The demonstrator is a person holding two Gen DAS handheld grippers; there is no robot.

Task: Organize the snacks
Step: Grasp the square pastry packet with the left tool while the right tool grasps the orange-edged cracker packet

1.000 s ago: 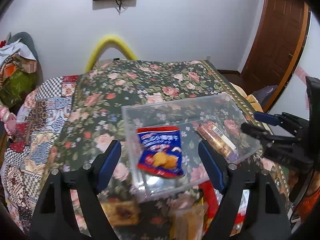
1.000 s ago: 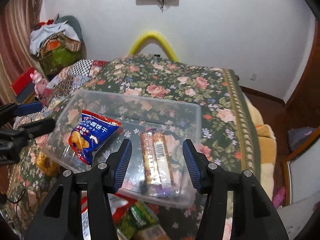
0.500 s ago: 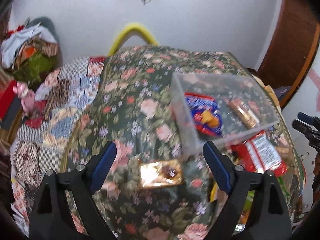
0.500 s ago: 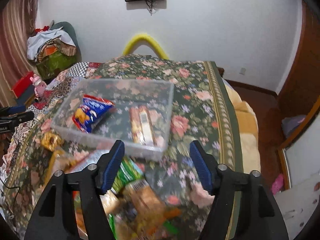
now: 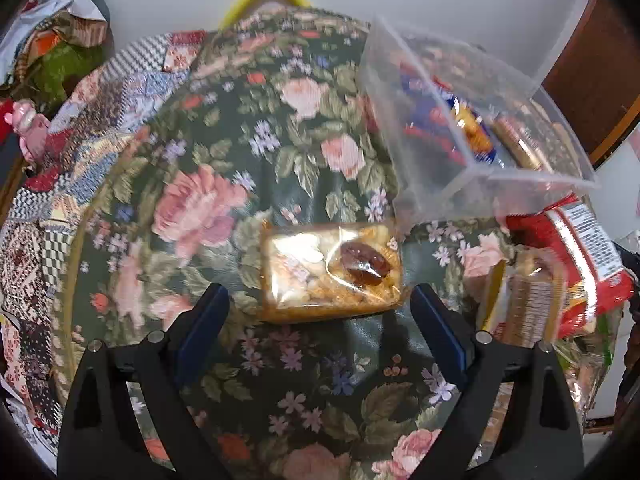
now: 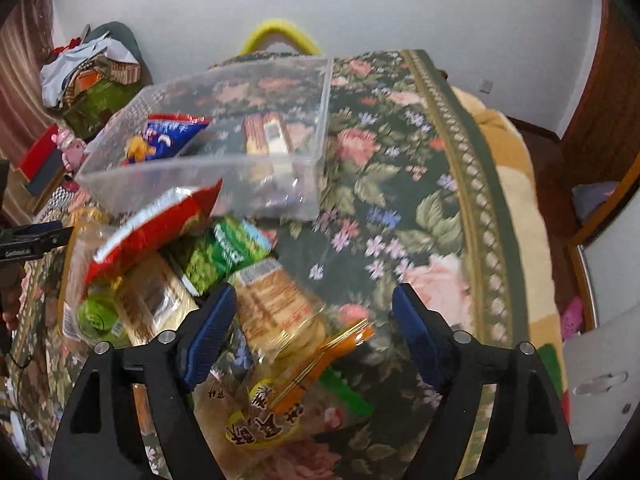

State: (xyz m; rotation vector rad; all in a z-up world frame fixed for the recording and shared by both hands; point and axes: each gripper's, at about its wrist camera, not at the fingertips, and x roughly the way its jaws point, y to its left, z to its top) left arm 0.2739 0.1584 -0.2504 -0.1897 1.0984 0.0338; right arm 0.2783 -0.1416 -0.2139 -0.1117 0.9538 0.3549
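A clear plastic box (image 5: 516, 80) (image 6: 224, 176) stands on the floral bedspread and holds a blue biscuit bag (image 6: 168, 140) and a brown cracker pack (image 6: 268, 140). My left gripper (image 5: 320, 308) is open, its jaws on either side of a clear-wrapped pastry (image 5: 332, 268) just ahead of it. My right gripper (image 6: 312, 312) is open above a pile of snacks: a clear cracker pack (image 6: 280, 304), a green pack (image 6: 224, 252), a red bag (image 6: 156, 224) and an orange-edged bag (image 6: 280, 396).
In the left wrist view a red bag (image 5: 576, 248) and a cracker pack (image 5: 524, 300) lie right of the pastry. A heap of clothes (image 6: 88, 76) sits at the far left. A wooden door (image 5: 596, 60) stands at the right, the bed's edge (image 6: 516, 208) below it.
Both grippers have pulled back from the box and dropped lower. The left one now hangs over the wrapped pastry, the right one over the snack pile.
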